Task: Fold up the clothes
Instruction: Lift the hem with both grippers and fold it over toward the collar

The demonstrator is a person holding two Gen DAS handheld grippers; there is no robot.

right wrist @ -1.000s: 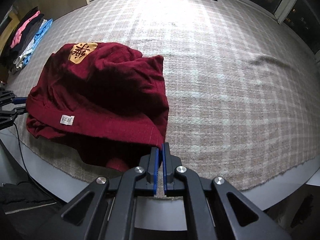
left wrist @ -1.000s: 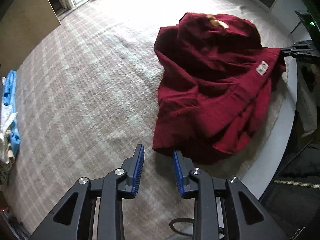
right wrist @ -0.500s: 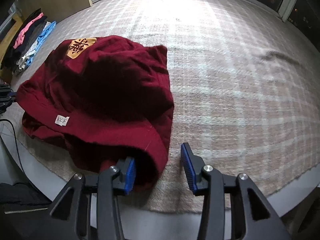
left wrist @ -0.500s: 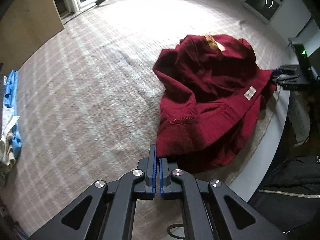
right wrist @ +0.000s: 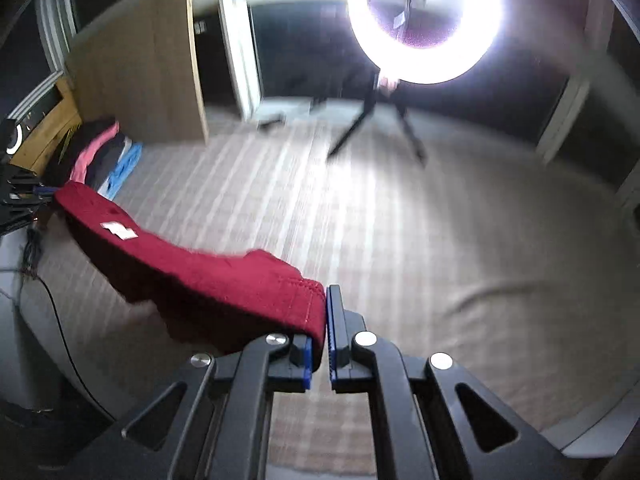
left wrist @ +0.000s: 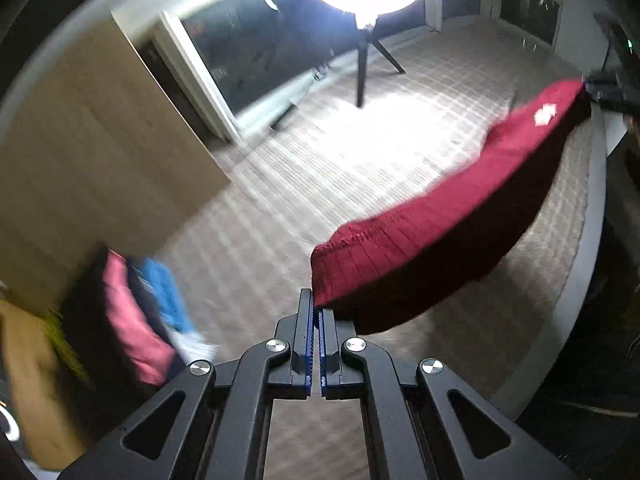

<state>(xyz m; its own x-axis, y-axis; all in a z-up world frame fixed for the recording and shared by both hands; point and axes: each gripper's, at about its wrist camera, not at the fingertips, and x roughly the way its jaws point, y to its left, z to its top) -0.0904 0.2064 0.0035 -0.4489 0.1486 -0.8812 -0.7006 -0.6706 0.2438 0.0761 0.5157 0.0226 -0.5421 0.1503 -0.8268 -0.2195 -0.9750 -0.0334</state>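
My room at home — plaid rug [right wrist: 400, 240], ring light on tripod [right wrist: 424, 20], folded clothes stack [right wrist: 104, 156], wooden cabinet [right wrist: 140, 80].

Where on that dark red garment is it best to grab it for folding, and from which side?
At its two hem corners, one per gripper, coming from above and from the near edge. The red garment now hangs stretched between the left gripper and the right gripper, both with jaws shut on the ribbed hem. That thicker stitched edge gives a firm bite and, judging by the span, lets the cloth hang flat.

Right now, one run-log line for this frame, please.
phase: lifting | left gripper: shut on red garment | right gripper: shut on red garment | garment: stretched between both
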